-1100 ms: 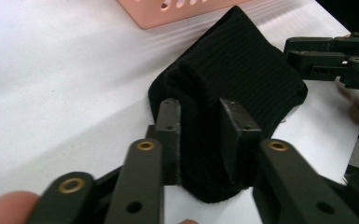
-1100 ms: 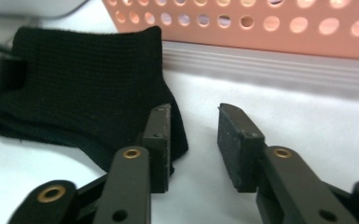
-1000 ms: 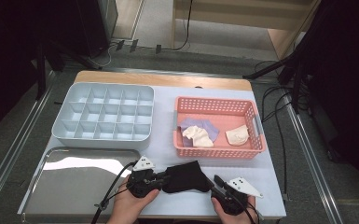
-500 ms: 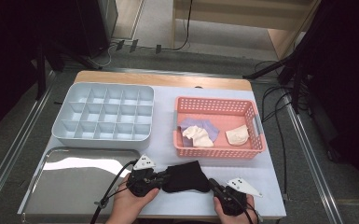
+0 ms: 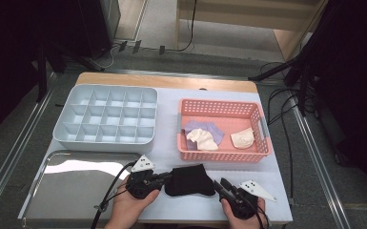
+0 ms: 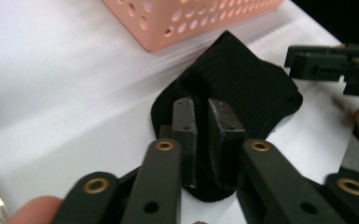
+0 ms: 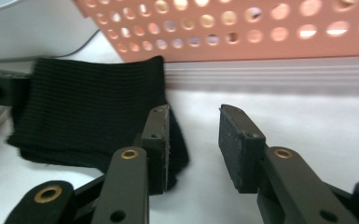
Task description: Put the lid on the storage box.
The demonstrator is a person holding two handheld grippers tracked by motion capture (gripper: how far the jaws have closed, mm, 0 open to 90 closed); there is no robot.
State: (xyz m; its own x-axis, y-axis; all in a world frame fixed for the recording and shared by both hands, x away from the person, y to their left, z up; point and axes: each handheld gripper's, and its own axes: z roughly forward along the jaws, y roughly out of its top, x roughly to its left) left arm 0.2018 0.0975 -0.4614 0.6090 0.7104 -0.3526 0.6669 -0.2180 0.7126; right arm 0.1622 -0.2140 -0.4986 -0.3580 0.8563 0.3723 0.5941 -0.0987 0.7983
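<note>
- The black sock (image 5: pixel 189 179) is seen flat on the tabletop (image 5: pixel 167 143), just in front of the pink basket (image 5: pixel 265 131) and between the two grippers.
- Its long axis is judged to run across the tabletop, roughly parallel to the basket's near wall, from the left gripper (image 5: pixel 166 177) toward the right gripper (image 5: pixel 220 184).
- The sock's left end is pinched by the left gripper (image 6: pixel 204 122): in the left gripper view the jaws are drawn narrow with black fabric squeezed between the pads, having just been closing further.
- The right gripper (image 7: pixel 193 133) is held at the sock's right edge. Its jaws have just been opening and stand apart with bare tabletop between them; one pad lies against the sock's edge, and nothing is clamped.
- The sock (image 7: pixel 93 116) lies to the left of the right jaws in the right gripper view, so a short sideways reach toward the sock is judged necessary before its free end can be gripped.
- The left hand is already on the sock; the right is just beside it.
</note>
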